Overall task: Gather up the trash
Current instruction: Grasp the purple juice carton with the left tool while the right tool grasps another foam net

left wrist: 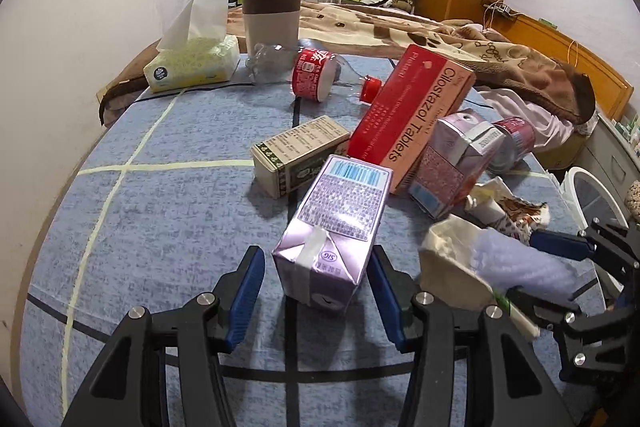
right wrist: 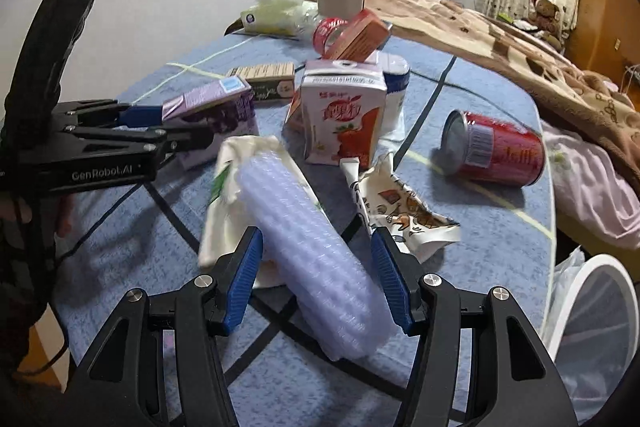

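A purple drink carton (left wrist: 336, 227) lies on the blue tablecloth (left wrist: 160, 227) between the blue pads of my left gripper (left wrist: 316, 255). A sliver of cloth shows beside the left pad, so the jaws stand open around it. A roll of bubble wrap (right wrist: 312, 247) rests on a white paper bag (right wrist: 224, 187), with my right gripper (right wrist: 317, 235) open astride it and a gap at the right pad. The right wrist view shows the left gripper (right wrist: 172, 125) at the carton (right wrist: 216, 107). In the left wrist view the right gripper (left wrist: 548, 271) flanks the roll (left wrist: 508, 263).
Behind lie a red tablet box (left wrist: 412, 115), a pink carton (left wrist: 452, 163), a red can (right wrist: 496, 151), a beige box (left wrist: 296, 155), a torn wrapper (right wrist: 404, 211), a red cup (left wrist: 312, 73) and a tissue pack (left wrist: 192, 63). A white mesh bin (right wrist: 596, 307) stands off the table's right edge beside the bed (left wrist: 440, 27).
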`<state>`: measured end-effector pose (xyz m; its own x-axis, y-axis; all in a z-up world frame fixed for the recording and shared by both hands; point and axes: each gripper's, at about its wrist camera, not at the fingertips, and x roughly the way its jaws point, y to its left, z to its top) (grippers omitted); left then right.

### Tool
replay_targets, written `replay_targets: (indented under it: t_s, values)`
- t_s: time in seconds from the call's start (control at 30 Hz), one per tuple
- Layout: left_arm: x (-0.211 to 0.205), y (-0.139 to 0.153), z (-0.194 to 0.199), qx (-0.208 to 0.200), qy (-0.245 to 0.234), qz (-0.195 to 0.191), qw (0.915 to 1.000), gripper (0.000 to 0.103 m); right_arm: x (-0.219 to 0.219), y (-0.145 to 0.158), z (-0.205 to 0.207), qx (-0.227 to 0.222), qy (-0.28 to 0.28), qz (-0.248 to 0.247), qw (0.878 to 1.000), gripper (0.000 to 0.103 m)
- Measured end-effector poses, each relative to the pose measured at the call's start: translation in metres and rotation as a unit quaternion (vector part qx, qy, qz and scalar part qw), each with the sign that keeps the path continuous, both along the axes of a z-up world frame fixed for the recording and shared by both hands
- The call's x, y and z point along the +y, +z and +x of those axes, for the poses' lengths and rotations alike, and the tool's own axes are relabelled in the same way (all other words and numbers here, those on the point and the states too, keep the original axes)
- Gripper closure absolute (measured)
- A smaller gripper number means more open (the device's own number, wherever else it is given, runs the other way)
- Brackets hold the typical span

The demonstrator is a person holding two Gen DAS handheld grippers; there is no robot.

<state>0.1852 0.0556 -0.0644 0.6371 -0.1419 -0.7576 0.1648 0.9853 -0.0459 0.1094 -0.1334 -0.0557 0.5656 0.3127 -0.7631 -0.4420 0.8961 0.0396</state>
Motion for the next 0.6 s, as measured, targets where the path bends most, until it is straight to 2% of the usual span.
replay_targets:
  t_s: [0.17, 0.3, 0.37, 0.4, 0.5, 0.6]
  values:
    - [0.000, -0.003, 0.007, -0.001, -0.005, 0.004, 1.0000, 0.050, 0.001, -0.001, -0.001, 0.007, -0.003, 0.005, 1.000, 0.045]
    - [-0.007, -0.003, 0.013, 0.000, -0.027, 0.012, 0.9996, 0.050, 0.001, 0.000, -0.002, 0.006, -0.007, 0.009, 1.000, 0.045]
    - [-0.010, -0.003, 0.015, 0.000, -0.029, 0.013, 0.9995, 0.050, -0.001, 0.000, -0.002, 0.005, -0.015, 0.013, 1.000, 0.049]
    - [-0.010, -0.004, 0.017, 0.003, -0.030, 0.011, 0.9995, 0.050, -0.003, 0.000, -0.001, 0.005, -0.019, 0.017, 1.000, 0.054]
    - [-0.009, -0.006, 0.017, 0.010, -0.028, 0.001, 0.9996, 0.050, -0.008, -0.001, 0.002, 0.008, -0.027, 0.025, 0.999, 0.056]
    - [-0.007, -0.006, 0.016, 0.009, -0.022, -0.009, 0.9997, 0.051, -0.009, -0.002, 0.004, 0.009, -0.033, 0.029, 0.999, 0.062]
